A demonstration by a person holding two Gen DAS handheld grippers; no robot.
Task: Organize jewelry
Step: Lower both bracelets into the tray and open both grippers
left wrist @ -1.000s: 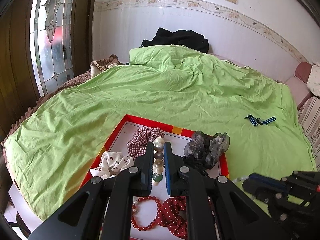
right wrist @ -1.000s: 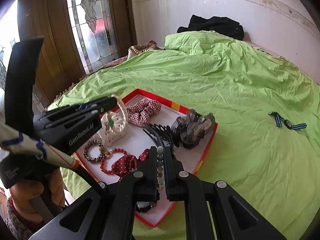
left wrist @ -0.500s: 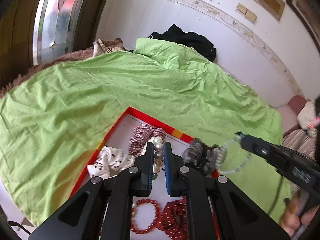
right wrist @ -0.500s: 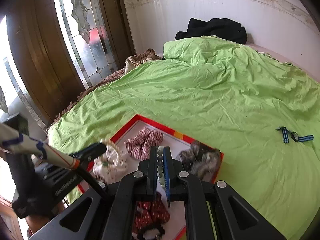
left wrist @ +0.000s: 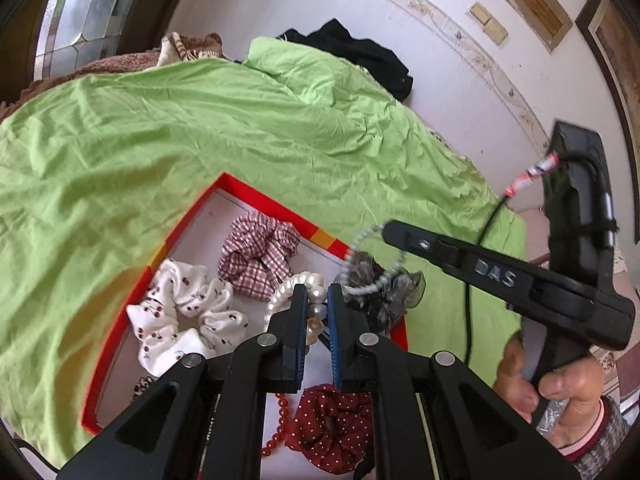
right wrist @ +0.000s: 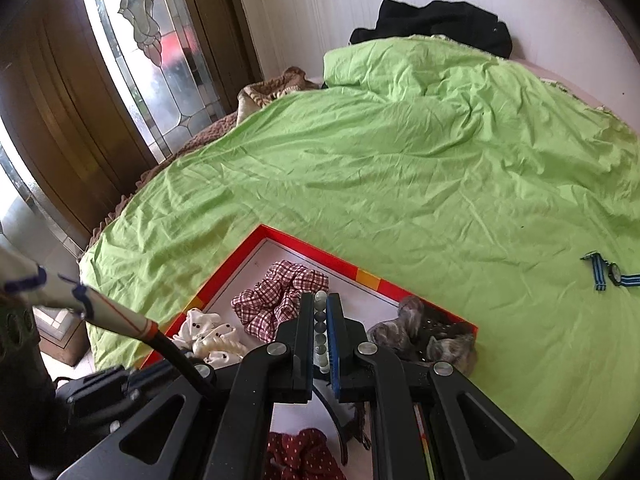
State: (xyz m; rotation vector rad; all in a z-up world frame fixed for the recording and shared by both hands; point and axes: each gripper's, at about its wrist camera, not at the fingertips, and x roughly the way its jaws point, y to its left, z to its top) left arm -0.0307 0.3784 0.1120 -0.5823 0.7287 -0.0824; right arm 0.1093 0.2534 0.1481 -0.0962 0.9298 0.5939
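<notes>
Left gripper (left wrist: 318, 300) pinches pearl bracelet (left wrist: 294, 286) over red tray (left wrist: 264, 196), frame centre. Right gripper (right wrist: 320, 320) clamps pale bead bracelet (right wrist: 321, 320) above tray. Both strands likely light, limp, slippery; grip across beads.

Black clothing (right wrist: 436, 24) lies beyond the green bedspread (right wrist: 380, 168).

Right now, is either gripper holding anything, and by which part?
Both are. The left gripper pinches a pearl bracelet by a few beads of its loop. The right gripper pinches a pale bead bracelet by a short run of beads, the loop hanging free.
</notes>
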